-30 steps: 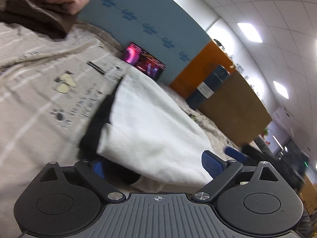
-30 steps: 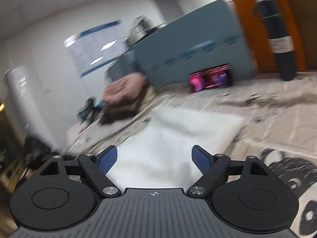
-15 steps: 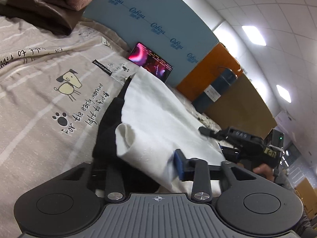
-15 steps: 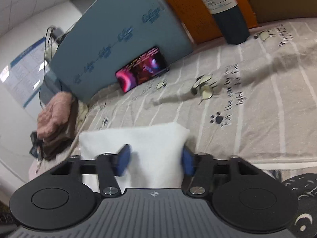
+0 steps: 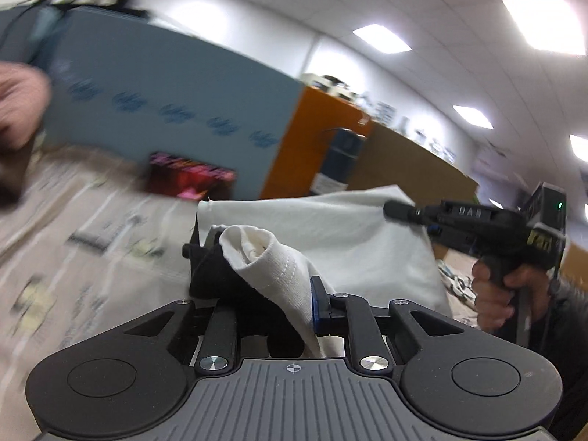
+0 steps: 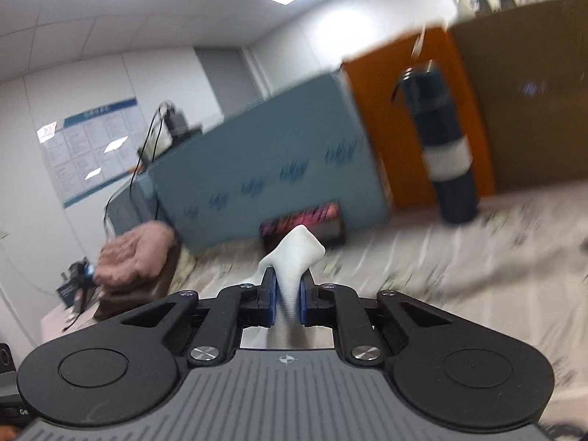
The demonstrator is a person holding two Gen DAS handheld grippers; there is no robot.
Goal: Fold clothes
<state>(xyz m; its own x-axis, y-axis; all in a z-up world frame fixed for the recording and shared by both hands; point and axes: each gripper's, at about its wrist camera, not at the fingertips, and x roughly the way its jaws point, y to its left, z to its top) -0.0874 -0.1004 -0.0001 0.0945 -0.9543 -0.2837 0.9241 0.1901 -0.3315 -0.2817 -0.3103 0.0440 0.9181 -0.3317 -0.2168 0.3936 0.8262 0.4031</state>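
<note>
A white garment (image 5: 330,231) with a black part (image 5: 217,272) is lifted off the printed bedsheet (image 5: 73,242). My left gripper (image 5: 272,305) is shut on a bunched white and black corner of it. My right gripper (image 6: 286,294) is shut on another white corner (image 6: 294,253) that sticks up between the blue pads. The right gripper also shows in the left wrist view (image 5: 477,220), held by a hand at the garment's right edge. The cloth hangs stretched between the two grippers.
A blue board (image 6: 264,169) and an orange panel (image 6: 400,110) stand at the back. A lit phone (image 5: 191,180) leans on the board. A dark bottle (image 6: 444,147) stands by the orange panel. Folded pink and brown clothes (image 6: 136,257) lie at the left.
Both grippers closed on the garment's corners and lifted it off the sheet. Both views tilted up toward the ceiling and are motion-blurred.
</note>
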